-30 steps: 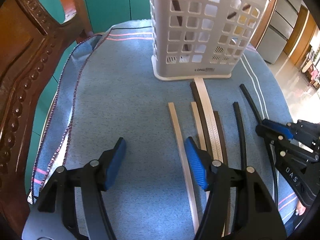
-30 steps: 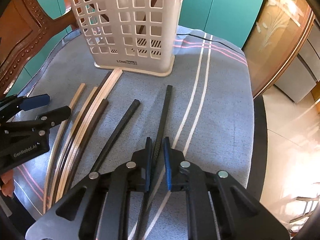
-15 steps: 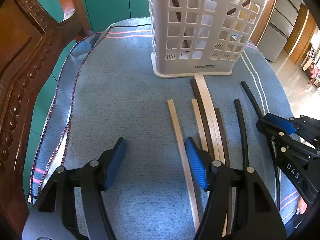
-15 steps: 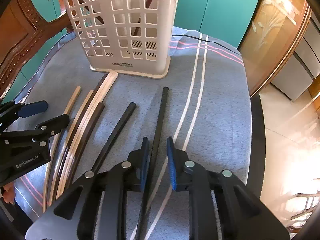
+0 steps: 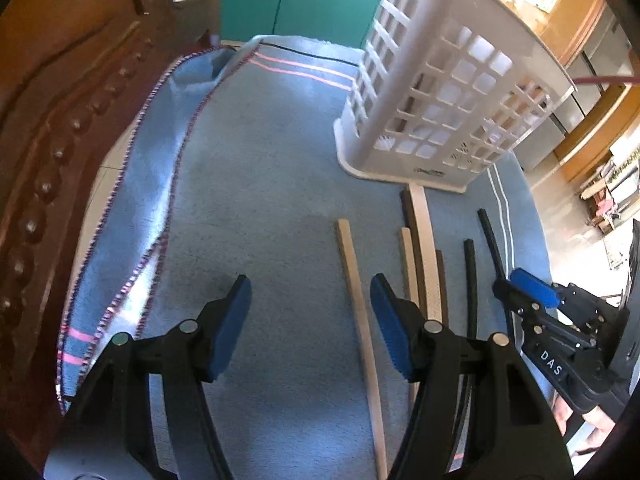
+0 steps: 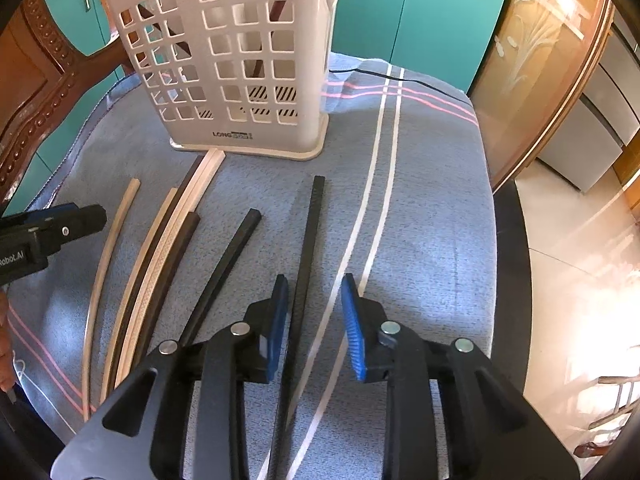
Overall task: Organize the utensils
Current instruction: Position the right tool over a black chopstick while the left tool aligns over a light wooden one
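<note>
Several long chopsticks lie side by side on a blue cloth (image 6: 432, 240): pale wooden ones (image 6: 108, 248) (image 5: 356, 284), dark brown ones, and black ones (image 6: 310, 236) (image 5: 471, 280). A white perforated basket (image 6: 236, 60) (image 5: 448, 92) stands upright behind them. My right gripper (image 6: 314, 328) is open and straddles the right-hand black chopstick, low over it. My left gripper (image 5: 310, 320) is open and empty above bare cloth, just left of the leftmost pale chopstick.
A carved wooden chair back (image 5: 60, 128) stands close on the left. Teal cabinet doors (image 6: 420, 12) are behind the table. The table edge drops to a tiled floor (image 6: 580, 264) on the right.
My right gripper's jaws have opened from nearly shut around the black chopstick and it has moved back a little. My left gripper has swung to the left and tilted.
</note>
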{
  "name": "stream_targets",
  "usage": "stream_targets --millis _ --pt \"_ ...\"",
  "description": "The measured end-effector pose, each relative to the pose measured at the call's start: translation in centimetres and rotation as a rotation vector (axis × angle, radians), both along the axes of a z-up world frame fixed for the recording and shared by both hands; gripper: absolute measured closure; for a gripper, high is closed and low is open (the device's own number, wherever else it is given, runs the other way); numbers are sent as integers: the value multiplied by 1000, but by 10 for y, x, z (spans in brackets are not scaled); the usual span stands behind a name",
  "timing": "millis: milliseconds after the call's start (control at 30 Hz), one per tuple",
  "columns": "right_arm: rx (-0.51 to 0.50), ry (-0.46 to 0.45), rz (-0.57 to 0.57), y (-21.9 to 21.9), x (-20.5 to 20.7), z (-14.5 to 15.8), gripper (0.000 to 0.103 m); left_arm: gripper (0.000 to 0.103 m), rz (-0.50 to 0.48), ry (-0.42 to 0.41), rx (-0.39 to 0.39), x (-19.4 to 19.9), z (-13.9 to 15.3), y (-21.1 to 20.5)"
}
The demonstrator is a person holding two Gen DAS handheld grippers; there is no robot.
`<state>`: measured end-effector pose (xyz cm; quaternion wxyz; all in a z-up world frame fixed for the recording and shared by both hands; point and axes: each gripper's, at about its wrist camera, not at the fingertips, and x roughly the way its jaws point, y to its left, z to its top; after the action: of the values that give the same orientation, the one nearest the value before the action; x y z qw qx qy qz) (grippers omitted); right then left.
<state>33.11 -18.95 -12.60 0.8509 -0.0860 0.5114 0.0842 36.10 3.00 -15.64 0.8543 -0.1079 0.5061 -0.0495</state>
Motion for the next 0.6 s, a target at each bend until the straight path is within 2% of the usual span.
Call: stream_targets --millis 100,200,433,600 --pt "4 -2 -1 0 0 1 75 40 -32 -7 38 1 -2 -13" --pt "8 -3 -2 1 0 0 74 40 -37 -19 110 0 -6 -29" --pt "2 -5 -15 1 1 -2 74 40 -35 -24 221 3 -8 -49" --pt "-8 -12 -17 4 0 -3 74 40 -35 -32 234 1 -8 -57"
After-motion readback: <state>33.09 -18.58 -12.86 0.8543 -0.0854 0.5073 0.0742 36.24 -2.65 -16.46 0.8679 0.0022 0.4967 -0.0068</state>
